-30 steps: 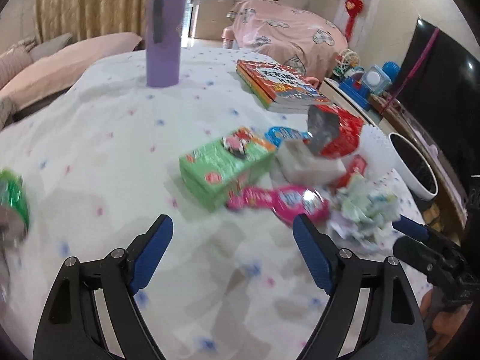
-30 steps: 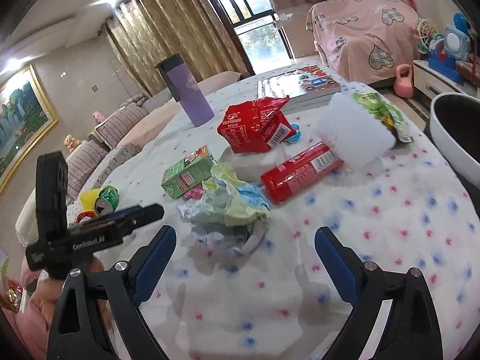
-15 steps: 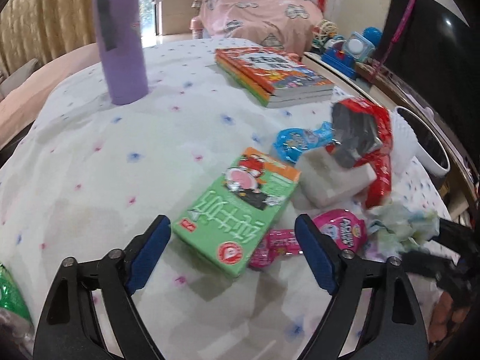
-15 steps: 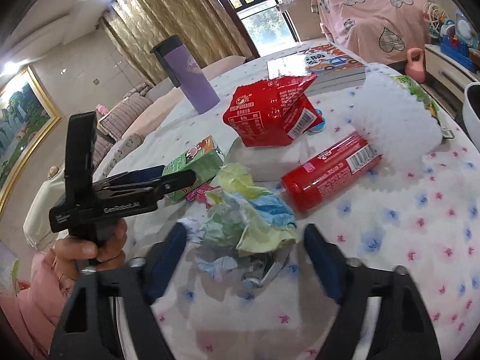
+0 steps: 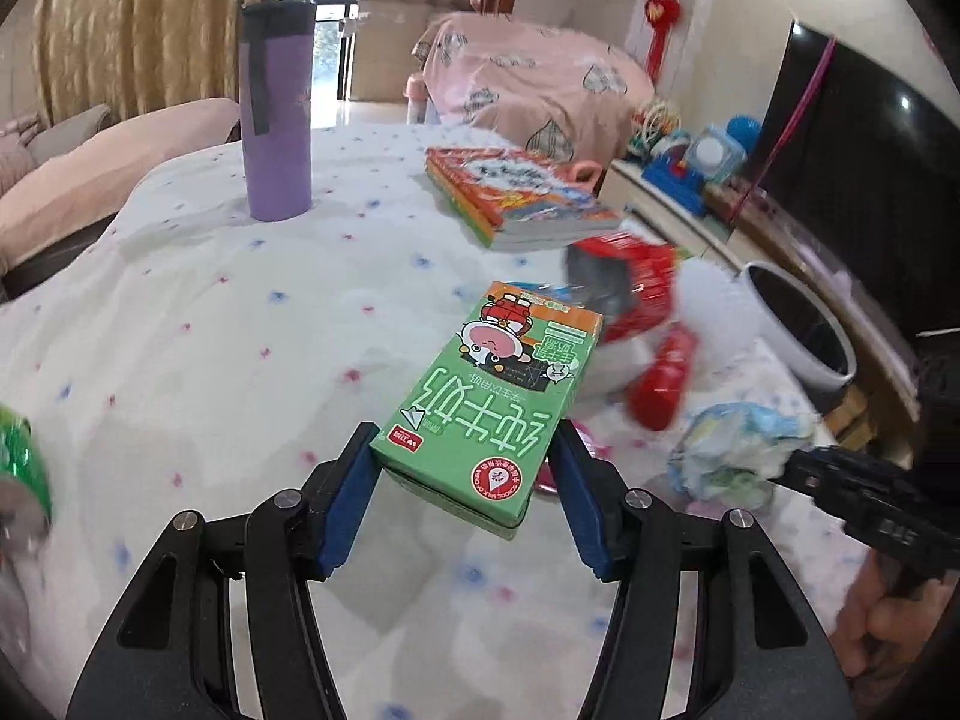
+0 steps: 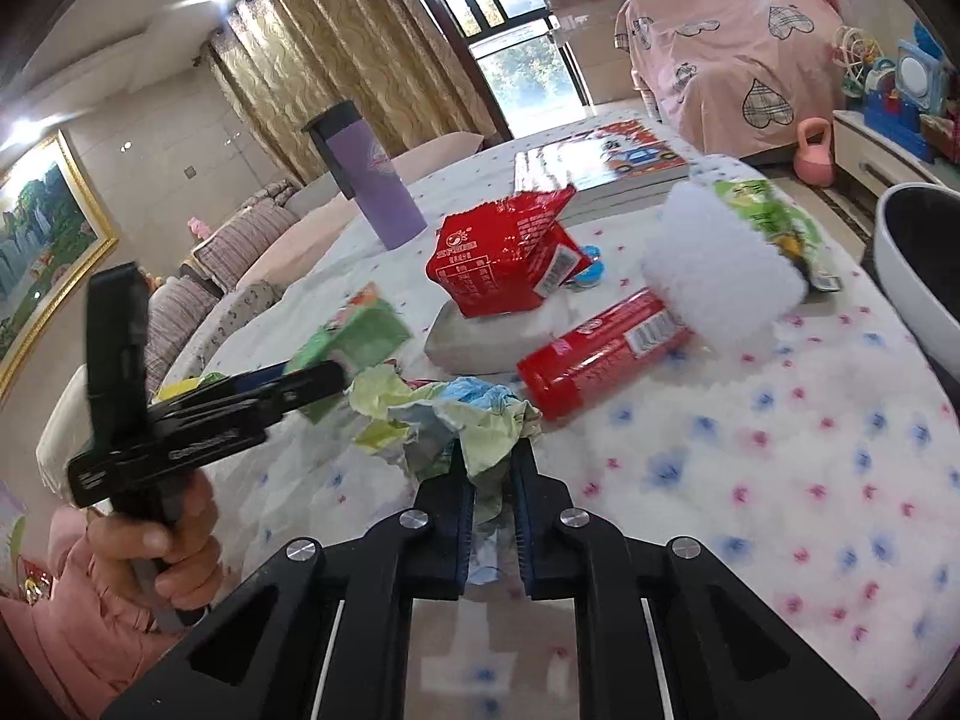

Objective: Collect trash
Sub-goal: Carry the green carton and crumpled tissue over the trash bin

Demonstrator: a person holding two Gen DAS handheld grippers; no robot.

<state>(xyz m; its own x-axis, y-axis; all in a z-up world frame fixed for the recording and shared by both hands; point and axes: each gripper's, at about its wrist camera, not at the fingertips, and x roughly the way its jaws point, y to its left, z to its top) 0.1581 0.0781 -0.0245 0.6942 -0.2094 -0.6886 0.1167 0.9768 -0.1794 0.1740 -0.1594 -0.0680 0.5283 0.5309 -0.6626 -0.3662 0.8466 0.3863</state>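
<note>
Two grips: L gripper [image 5: 462, 468] pinching boxy green carton [image 5: 492, 396]; R gripper [image 6: 491, 480] squeezing crumpled paper wad [image 6: 444, 414].

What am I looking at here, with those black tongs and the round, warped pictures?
No robot: a person holds a hand-operated gripper in each hand, each carrying a wide-angle camera looking along its jaws. The left gripper has its jaws shut on a green milk carton. The right gripper has its jaws shut on a wad of crumpled paper. Each view also shows the other gripper off to one side. On the dotted tablecloth lie a red snack bag, a red tube, books and a purple flask. A white bin stands beside the table.
</note>
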